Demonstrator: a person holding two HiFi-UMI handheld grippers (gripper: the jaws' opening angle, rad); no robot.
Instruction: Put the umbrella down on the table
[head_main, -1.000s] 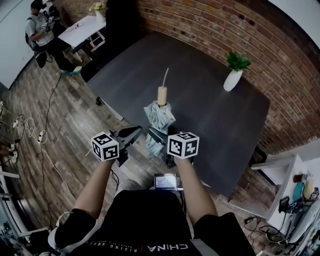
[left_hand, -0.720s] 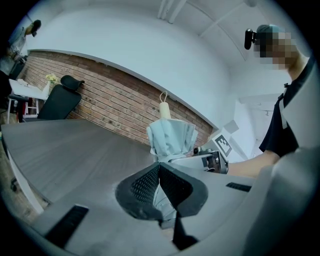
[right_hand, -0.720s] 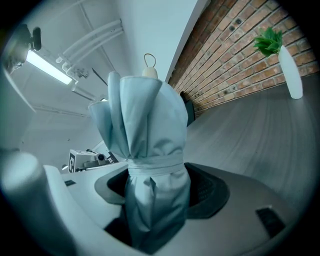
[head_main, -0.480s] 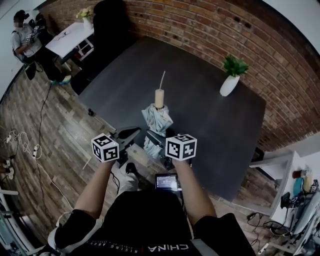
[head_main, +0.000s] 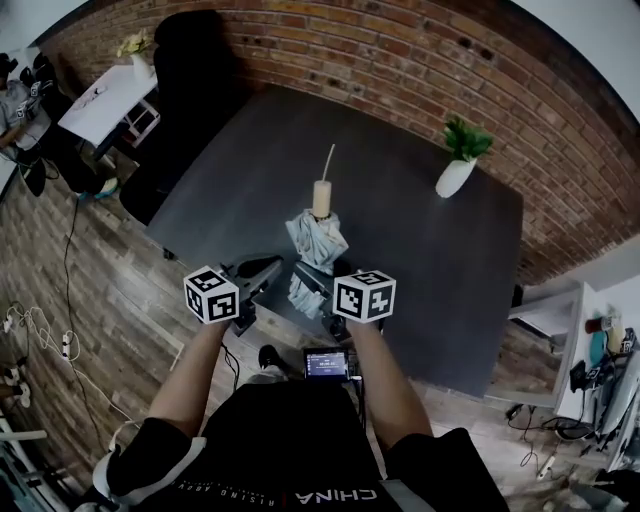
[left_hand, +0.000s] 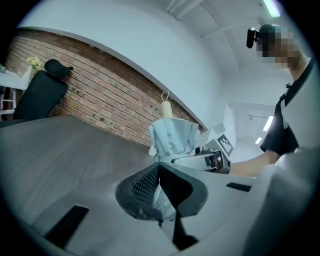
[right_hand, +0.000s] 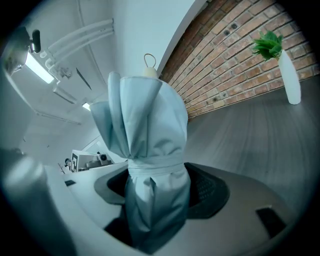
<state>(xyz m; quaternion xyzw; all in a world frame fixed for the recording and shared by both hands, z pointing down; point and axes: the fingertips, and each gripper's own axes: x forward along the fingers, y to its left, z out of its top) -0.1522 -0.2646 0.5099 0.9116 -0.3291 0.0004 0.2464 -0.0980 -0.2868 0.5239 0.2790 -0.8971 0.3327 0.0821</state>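
Observation:
A folded pale blue umbrella (head_main: 317, 240) with a cream handle (head_main: 321, 197) and a thin loop strap points away from me over the near part of the dark grey table (head_main: 420, 250). My right gripper (head_main: 312, 281) is shut on its lower canopy. In the right gripper view the fabric bundle (right_hand: 150, 150), tied by its strap, fills the space between the jaws of the right gripper (right_hand: 157, 186). My left gripper (head_main: 266, 271) sits just left of the umbrella with its jaws together and nothing in them. In the left gripper view the left gripper's (left_hand: 159, 167) tips meet, with the umbrella (left_hand: 172, 137) beyond.
A white vase with a green plant (head_main: 455, 175) stands at the table's far right. A brick wall (head_main: 400, 60) runs behind the table. A black office chair (head_main: 185, 60) and a white side table (head_main: 100, 100) are at the far left, beside a person (head_main: 15, 100).
I have moved closer to the table, so both grippers and the umbrella now hang over its near edge. The right gripper's hold on the umbrella is unchanged.

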